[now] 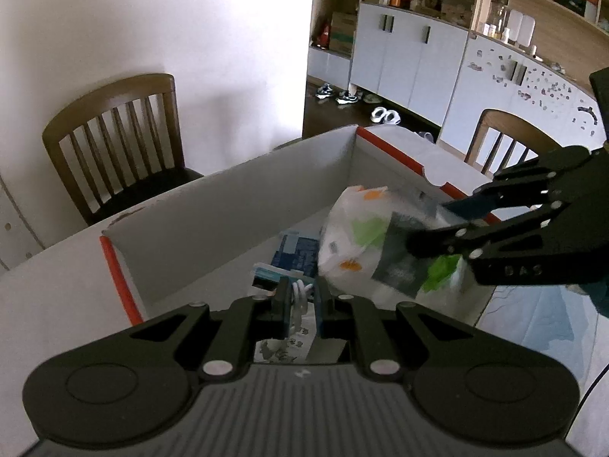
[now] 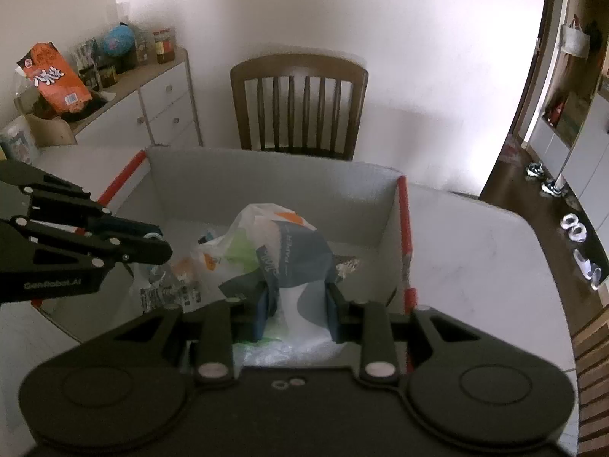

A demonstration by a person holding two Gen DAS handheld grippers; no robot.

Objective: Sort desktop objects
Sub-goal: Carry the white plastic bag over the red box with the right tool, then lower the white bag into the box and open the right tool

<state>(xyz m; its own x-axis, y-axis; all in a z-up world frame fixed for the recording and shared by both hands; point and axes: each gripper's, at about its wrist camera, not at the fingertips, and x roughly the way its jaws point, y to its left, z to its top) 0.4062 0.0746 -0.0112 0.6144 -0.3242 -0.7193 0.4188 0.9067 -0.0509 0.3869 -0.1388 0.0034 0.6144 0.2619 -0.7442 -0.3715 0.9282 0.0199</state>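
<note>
Right gripper (image 2: 297,304) clamped on bag (image 2: 281,251) over box (image 2: 266,175), left gripper (image 1: 300,304) at its 9 o'clock, pinching white cord (image 1: 298,297).

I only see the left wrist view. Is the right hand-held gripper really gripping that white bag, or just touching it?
Observer: Gripping. In the right wrist view, the right hand-held gripper has one finger pressed on each side of the white bag.
Operator: What is hanging from my left one?
Observer: The left hand-held gripper holds a clear packet with a printed label. It dangles over the open box.
Operator: Is anything hidden behind the bag?
Observer: A small crumpled, foil-like scrap lies on the box floor, just right of the bag.
</note>
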